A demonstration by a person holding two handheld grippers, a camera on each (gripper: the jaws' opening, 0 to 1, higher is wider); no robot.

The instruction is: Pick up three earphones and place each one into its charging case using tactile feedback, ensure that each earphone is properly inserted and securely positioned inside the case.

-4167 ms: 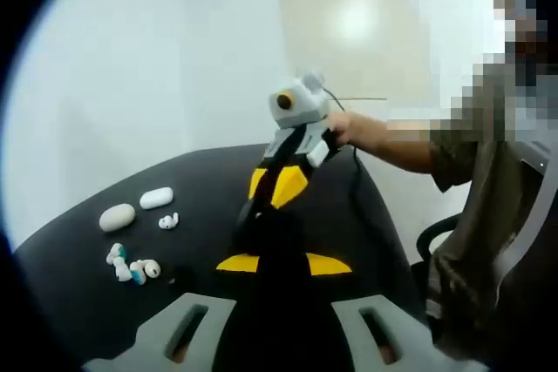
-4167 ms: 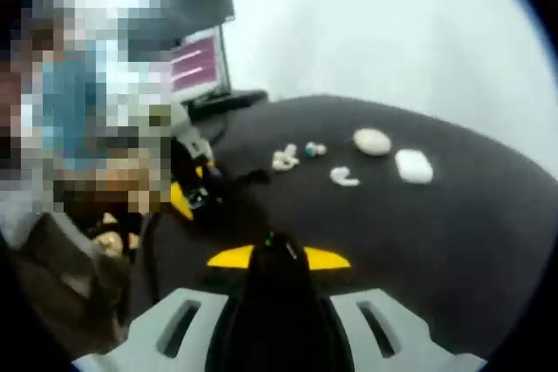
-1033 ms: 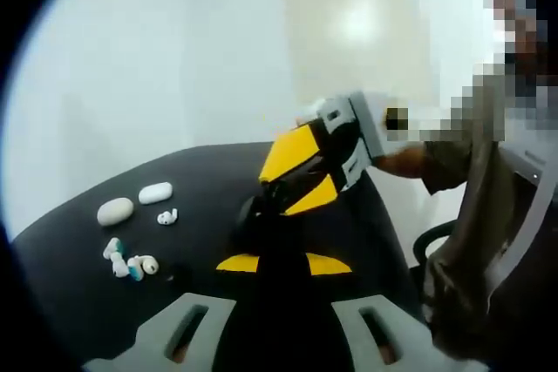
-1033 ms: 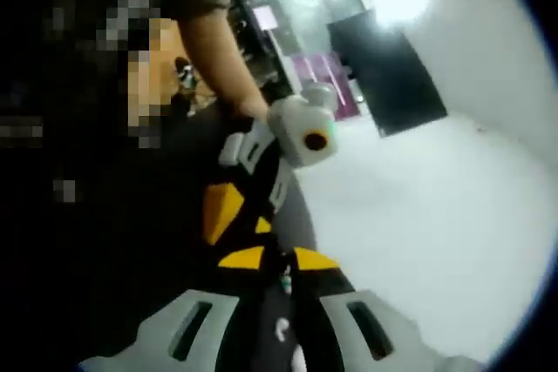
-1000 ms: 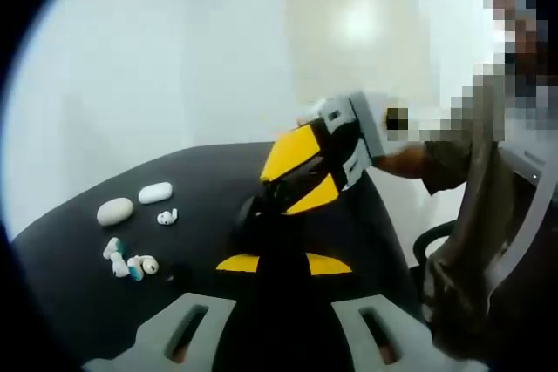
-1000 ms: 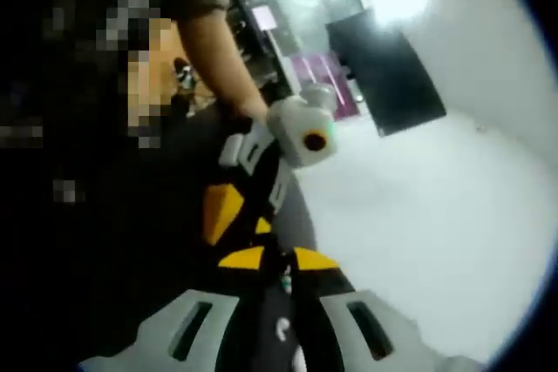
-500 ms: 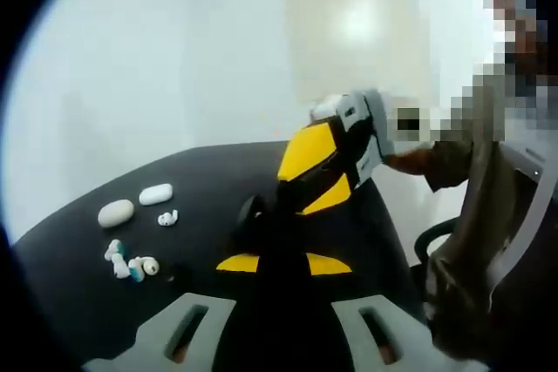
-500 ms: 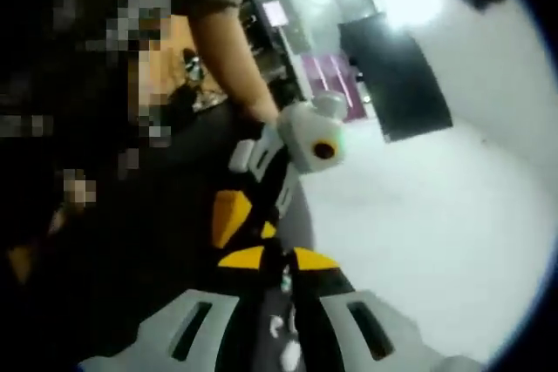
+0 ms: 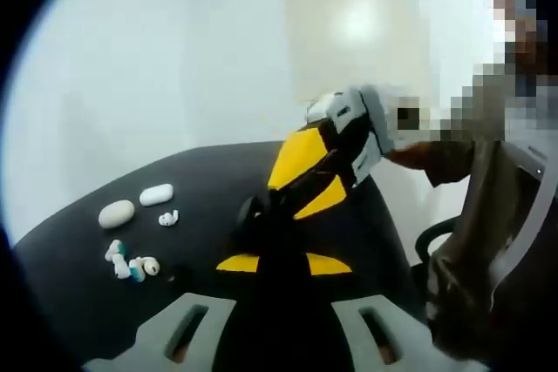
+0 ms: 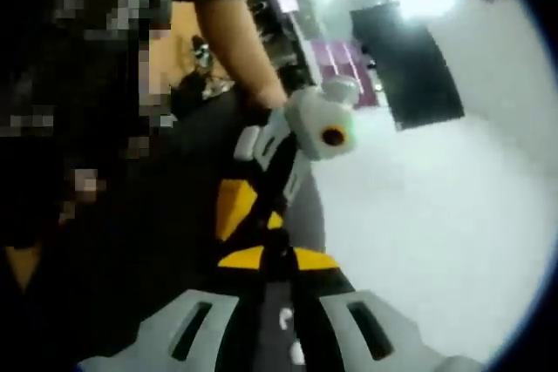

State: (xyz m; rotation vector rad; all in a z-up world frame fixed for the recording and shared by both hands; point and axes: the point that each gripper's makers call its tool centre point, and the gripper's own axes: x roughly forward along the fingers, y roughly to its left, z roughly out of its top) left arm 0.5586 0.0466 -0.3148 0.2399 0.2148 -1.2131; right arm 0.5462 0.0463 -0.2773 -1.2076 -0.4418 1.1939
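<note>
Evidently no earphone has been picked up yet. In the left gripper view the left gripper (image 9: 281, 260) hangs over the black bench (image 9: 209, 172), its fingers closed tip to tip with nothing visibly between them. The right gripper (image 9: 305, 185) comes in from the right, held high and tilted; in its own view its fingers likewise meet at the tips and seem empty.

The goods lie well apart from both tools: two white charging cases (image 9: 116, 213) side by side, one earphone (image 9: 167, 217) just beside them, and a small cluster of white and blue pieces (image 9: 131, 265) nearer the camera.

Next, I judge, one gripper must come down, open, and close gently on an earphone.

Whether the cases are open cannot be told, nor how many earphones form the cluster. The small white specks under the fingers in the right gripper view are too blurred to name.
</note>
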